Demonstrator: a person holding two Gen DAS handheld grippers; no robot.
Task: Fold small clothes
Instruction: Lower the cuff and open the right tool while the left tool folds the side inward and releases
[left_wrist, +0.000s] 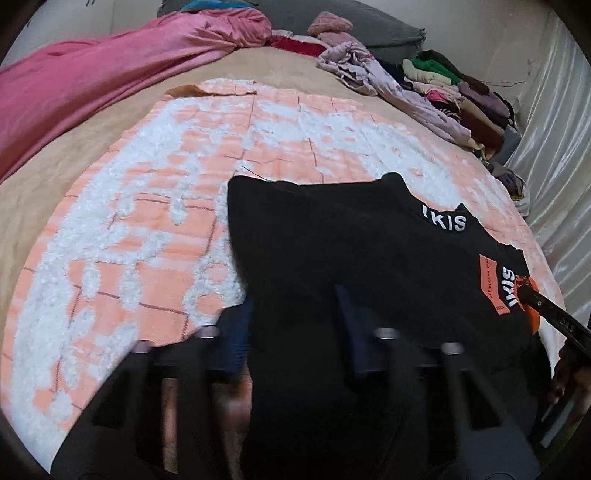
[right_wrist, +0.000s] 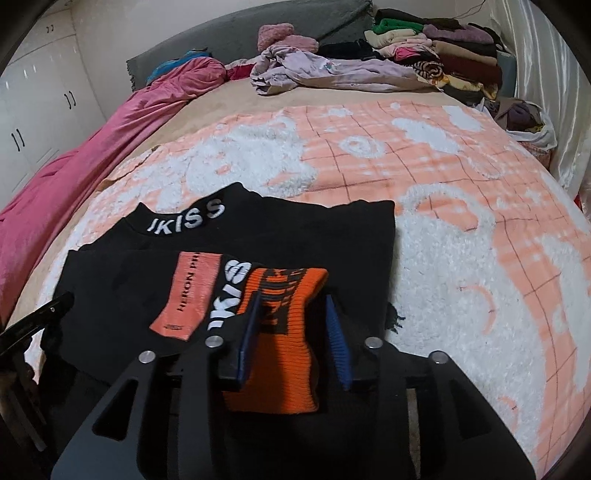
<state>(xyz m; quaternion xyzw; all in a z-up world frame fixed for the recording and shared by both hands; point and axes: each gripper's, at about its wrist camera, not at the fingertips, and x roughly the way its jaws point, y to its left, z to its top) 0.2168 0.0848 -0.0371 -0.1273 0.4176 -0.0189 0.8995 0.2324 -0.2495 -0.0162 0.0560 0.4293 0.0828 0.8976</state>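
Folding underway: black top (right_wrist: 258, 236) lies on the bed (right_wrist: 461, 258), sides seemingly turned in. My right gripper (right_wrist: 291, 325) has jaws spread around the orange cuff (right_wrist: 280, 332); left gripper (left_wrist: 295, 332) jaws straddle black cloth, grip unclear. Final folds remain.

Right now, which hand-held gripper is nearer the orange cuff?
Right. The right hand-held gripper straddles the orange cuff, fingers either side. The left hand-held gripper holds the black sweater at its far side.
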